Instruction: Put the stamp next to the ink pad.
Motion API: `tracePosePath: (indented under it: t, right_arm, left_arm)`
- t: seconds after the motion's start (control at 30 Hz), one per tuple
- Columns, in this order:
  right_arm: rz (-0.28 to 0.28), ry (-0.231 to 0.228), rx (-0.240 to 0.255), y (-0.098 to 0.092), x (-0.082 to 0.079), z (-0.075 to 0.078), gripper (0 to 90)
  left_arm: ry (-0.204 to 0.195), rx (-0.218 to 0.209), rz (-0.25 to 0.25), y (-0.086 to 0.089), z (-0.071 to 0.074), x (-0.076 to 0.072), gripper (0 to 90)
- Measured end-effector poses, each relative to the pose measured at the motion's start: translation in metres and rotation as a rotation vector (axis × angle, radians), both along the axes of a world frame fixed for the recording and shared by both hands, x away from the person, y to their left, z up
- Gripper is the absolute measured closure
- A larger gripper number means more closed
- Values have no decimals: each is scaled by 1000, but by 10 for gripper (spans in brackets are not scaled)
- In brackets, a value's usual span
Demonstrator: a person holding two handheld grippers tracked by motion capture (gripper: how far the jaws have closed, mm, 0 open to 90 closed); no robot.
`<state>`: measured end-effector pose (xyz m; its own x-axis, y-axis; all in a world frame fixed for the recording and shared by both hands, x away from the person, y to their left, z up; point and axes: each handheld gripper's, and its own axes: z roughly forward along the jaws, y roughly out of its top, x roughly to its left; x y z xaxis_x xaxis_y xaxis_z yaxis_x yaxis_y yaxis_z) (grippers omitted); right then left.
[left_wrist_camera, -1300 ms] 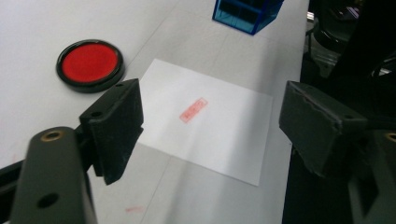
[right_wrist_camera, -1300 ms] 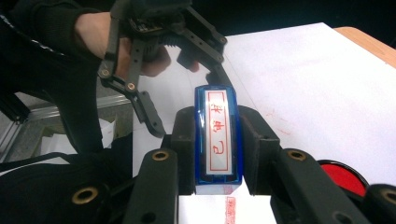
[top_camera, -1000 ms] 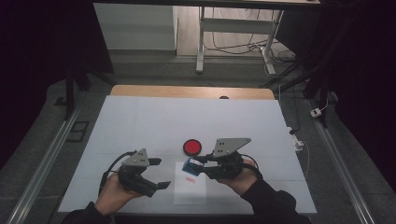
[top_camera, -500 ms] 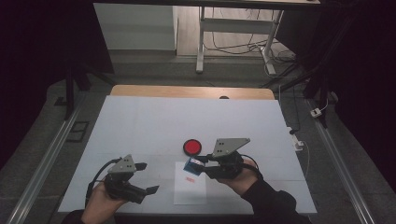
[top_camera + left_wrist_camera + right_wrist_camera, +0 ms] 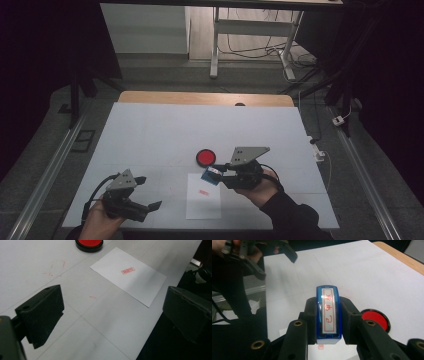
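High view: the right gripper (image 5: 216,175) is clamping a blue stamp (image 5: 210,176) just above the top right corner of the paper (image 5: 204,207), with the red ink pad (image 5: 205,158) just beyond it toward the table's far edge. The paper is lying near the near edge of the table (image 5: 150,130), about midway along it, and is carrying one small red print (image 5: 203,192). The left gripper (image 5: 150,192) is sitting at the near left corner, well apart from the paper, its jaws having just been opening, nothing between them. Judgement: the step in hand looks like re-inking or setting the stamp down; keeping the stamp face level and coming straight down on the pad should give an even coat. The far half of the table is offering plenty of room; the near edge is close to both hands, so sweeps toward it should be kept short. Left gripper view: the jaws are standing wide and empty, framing bare table, with the paper (image 5: 128,275) ahead, the print (image 5: 128,270) on it, and the pad (image 5: 89,244) at the top. The paper's corner is lying close to the table's near edge here, so a press there could slide it off; the left gripper could be pinning a margin. Right gripper view: the jaws are gripping the stamp (image 5: 328,312) by its long sides, label up, and the pad (image 5: 375,318) is sitting just to the right. The left gripper (image 5: 278,263) is showing farther off, open.
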<state>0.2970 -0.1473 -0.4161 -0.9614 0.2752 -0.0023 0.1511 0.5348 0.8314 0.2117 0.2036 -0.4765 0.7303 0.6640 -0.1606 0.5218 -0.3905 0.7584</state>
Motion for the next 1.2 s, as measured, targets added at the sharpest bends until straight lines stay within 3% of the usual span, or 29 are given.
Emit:
tracePosePath:
  t: [0.67, 1.2]
  right_arm:
    - [-108, -1, -39, -17, 15, -7, 694]
    - [-205, -9, -97, -39, 33, -14, 694]
  left_arm:
    - [-13, 33, 94, 22, -3, -13, 9]
    - [-2, 52, 103, 24, -3, -14, 11]
